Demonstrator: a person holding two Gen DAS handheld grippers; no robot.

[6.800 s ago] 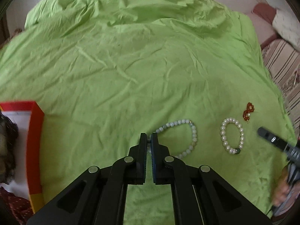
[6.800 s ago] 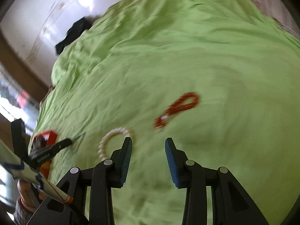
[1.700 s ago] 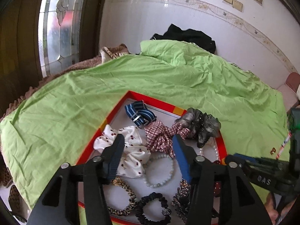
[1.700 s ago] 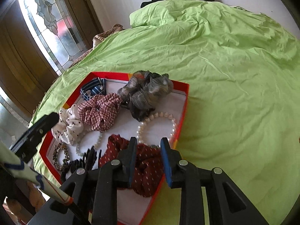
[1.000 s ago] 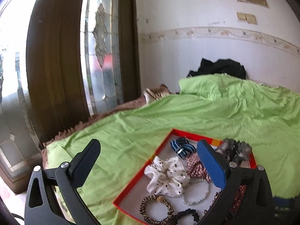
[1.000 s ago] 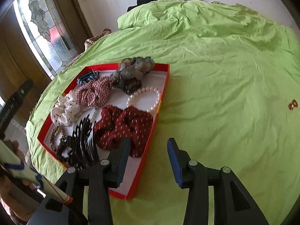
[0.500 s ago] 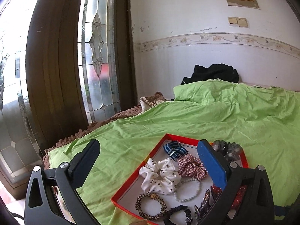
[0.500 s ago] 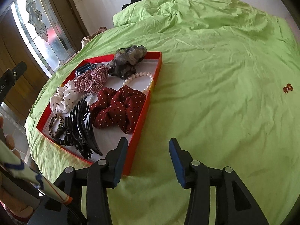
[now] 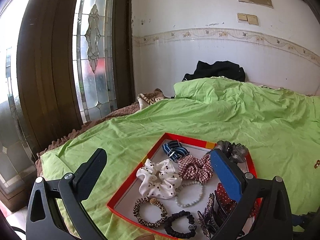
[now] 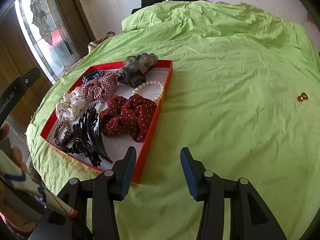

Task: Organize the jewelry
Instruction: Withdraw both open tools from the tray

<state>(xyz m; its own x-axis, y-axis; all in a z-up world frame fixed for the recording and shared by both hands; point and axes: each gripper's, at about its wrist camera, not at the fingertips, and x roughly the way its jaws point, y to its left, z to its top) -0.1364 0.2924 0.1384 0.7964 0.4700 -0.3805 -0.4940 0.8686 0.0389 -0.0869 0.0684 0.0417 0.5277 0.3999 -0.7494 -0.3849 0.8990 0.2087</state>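
A red-rimmed tray [image 10: 167, 78] lies on the green sheet and holds scrunchies, a black hair claw [image 10: 90, 136], a white pearl bracelet [image 10: 149, 86] and a pale bead bracelet [image 9: 189, 195]. An amber bead piece [image 10: 302, 97] lies alone on the sheet at far right; it also shows in the left wrist view [image 9: 317, 164]. My left gripper [image 9: 158, 161] is wide open and empty, raised above the tray [image 9: 128, 182]. My right gripper [image 10: 158, 156] is open and empty, just off the tray's near right corner.
The green sheet [image 10: 230, 80] covers a bed. A glazed wooden door [image 9: 90, 50] and a white wall stand behind it. Dark clothing [image 9: 217, 72] lies at the bed's far end. The left gripper's body [image 10: 18, 92] shows at the right view's left edge.
Both pearl bracelets went from the sheet into the tray. Both grippers have opened and drawn back from the tray. The left one has tilted up toward the door and wall.
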